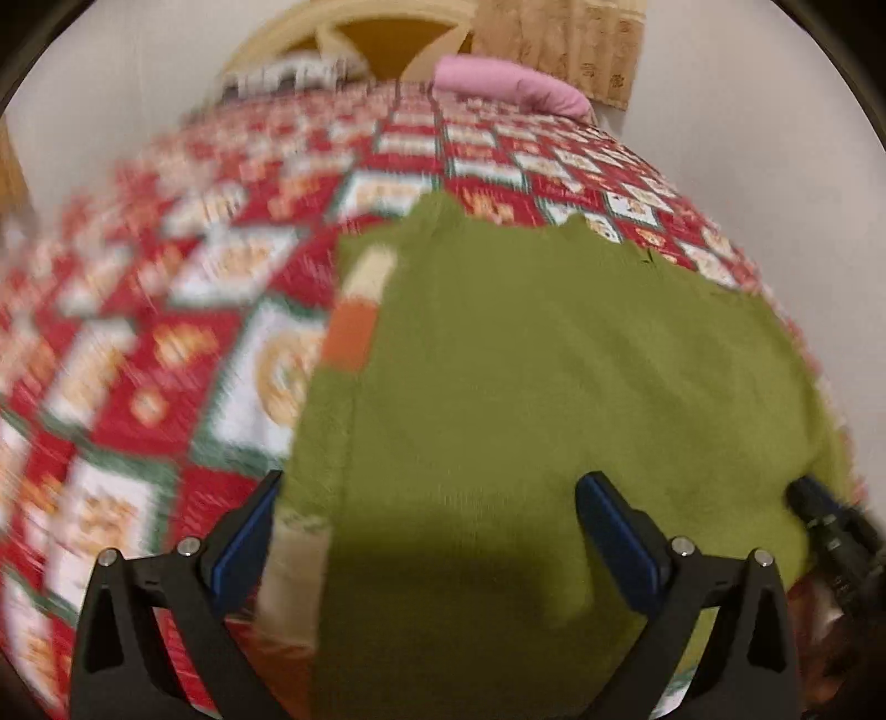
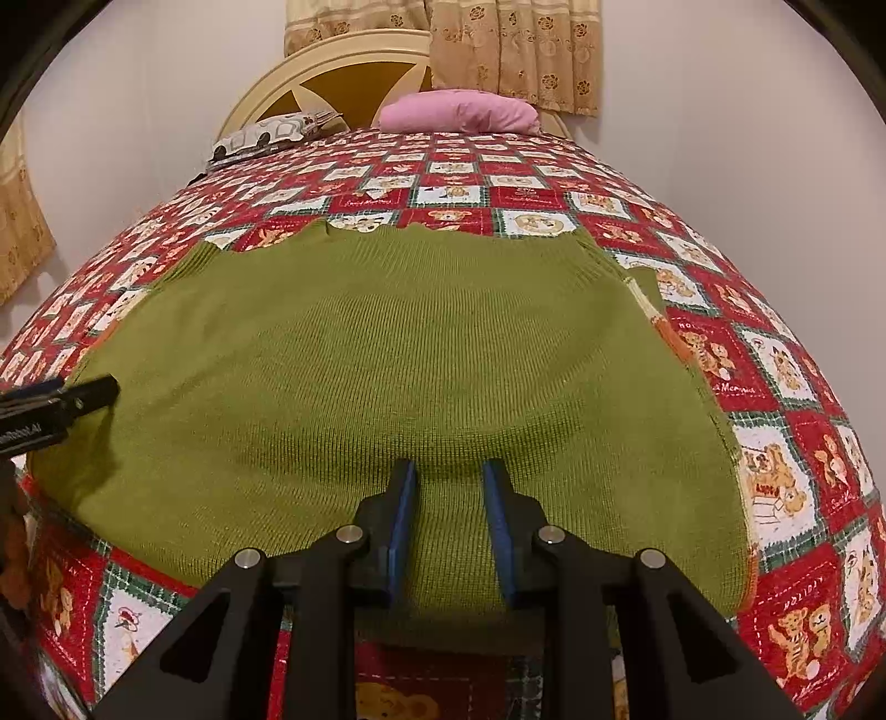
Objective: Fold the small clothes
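Note:
A green knitted sweater [image 2: 398, 360] lies spread on the bed, folded over on itself. In the left wrist view the sweater [image 1: 554, 360] shows cream and orange stripes on a sleeve at its left edge. My left gripper [image 1: 432, 493] is wide open above the sweater's near edge; the view is blurred. It also shows in the right wrist view [image 2: 83, 396] at the sweater's left edge. My right gripper [image 2: 446, 471] is partly open, jaws a narrow gap apart, over the sweater's near middle, holding nothing. Its tip shows in the left wrist view [image 1: 814, 504].
The bed has a red, white and green patterned bedspread [image 2: 775, 399]. A pink pillow [image 2: 459, 113] and a patterned pillow [image 2: 266, 135] lie at the headboard [image 2: 332, 72]. Curtains [image 2: 515, 50] hang behind. White walls stand on both sides.

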`<control>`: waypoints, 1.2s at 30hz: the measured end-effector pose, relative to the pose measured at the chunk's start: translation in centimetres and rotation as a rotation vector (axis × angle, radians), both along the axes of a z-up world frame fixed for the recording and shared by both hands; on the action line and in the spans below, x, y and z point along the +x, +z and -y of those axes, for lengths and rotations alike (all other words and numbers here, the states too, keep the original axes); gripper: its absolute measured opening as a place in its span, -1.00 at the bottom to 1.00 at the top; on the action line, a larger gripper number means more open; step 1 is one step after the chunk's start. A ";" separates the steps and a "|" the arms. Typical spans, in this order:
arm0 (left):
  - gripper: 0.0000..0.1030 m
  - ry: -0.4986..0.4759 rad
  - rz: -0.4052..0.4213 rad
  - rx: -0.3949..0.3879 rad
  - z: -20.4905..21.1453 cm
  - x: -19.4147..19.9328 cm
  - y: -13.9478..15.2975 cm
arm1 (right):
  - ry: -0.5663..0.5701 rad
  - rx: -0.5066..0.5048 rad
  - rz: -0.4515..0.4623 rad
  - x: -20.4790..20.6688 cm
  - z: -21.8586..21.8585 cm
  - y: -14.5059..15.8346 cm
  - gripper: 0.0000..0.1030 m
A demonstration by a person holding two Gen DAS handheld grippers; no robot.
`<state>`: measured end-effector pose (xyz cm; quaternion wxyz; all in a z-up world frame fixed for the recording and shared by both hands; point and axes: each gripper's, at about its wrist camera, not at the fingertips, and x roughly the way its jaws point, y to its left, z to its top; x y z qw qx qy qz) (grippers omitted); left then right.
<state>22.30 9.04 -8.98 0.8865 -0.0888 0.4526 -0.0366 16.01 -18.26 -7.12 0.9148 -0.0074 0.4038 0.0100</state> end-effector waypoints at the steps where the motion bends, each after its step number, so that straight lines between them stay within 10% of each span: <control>1: 1.00 0.007 0.011 -0.043 -0.5 -0.2 0.1 | 0.000 0.003 0.001 0.0 0.0 0.0 -0.48; 7: 1.00 0.104 0.067 -0.373 -4.0 -1.2 0.0 | 0.001 0.018 0.002 -0.1 0.1 0.0 -0.48; 20: 0.49 0.084 0.053 -0.460 -4.3 -1.6 -0.5 | -0.009 0.044 0.012 -0.2 0.4 0.0 -0.47; 36: 0.56 0.125 -0.015 -0.541 -5.0 -9.0 0.3 | -0.009 0.078 0.018 -0.4 1.0 0.0 -0.47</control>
